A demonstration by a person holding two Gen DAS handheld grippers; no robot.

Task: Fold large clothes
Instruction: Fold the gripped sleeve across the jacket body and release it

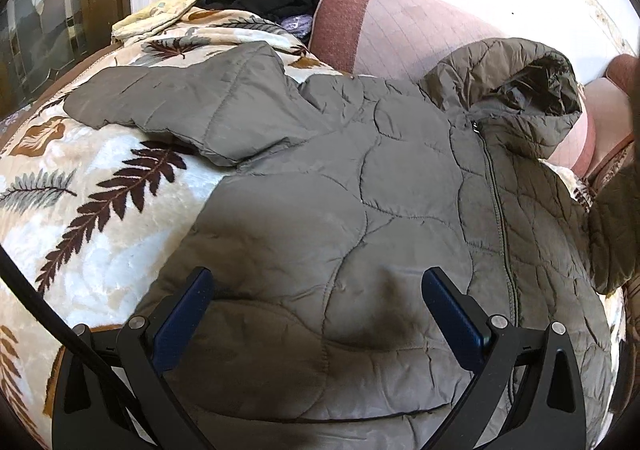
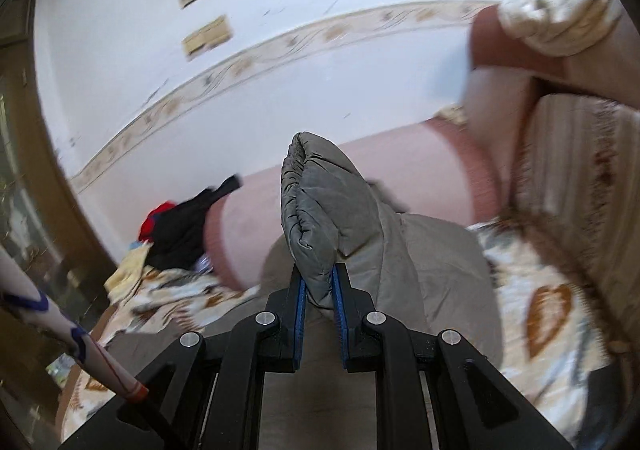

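Currently: quilted jacket [image 1: 360, 186] flat on blanket [image 1: 100, 178]; right gripper [image 2: 319, 286] clamps its raised sleeve cuff [image 2: 308, 194]; left gripper [image 1: 318, 290] hovers spread above the hem.

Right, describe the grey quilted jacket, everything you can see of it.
The grey quilted puffer jacket lies front up, spread on a leaf-patterned fleece blanket. It looks like thin, shiny padded fabric with curved stitching. The dark front zip is closed and the hood rests against a pink sofa cushion. One sleeve lies flat; the other sleeve's elastic-cuffed end is lifted, pinched in the right tongs. The left tongs hover open above the hem.
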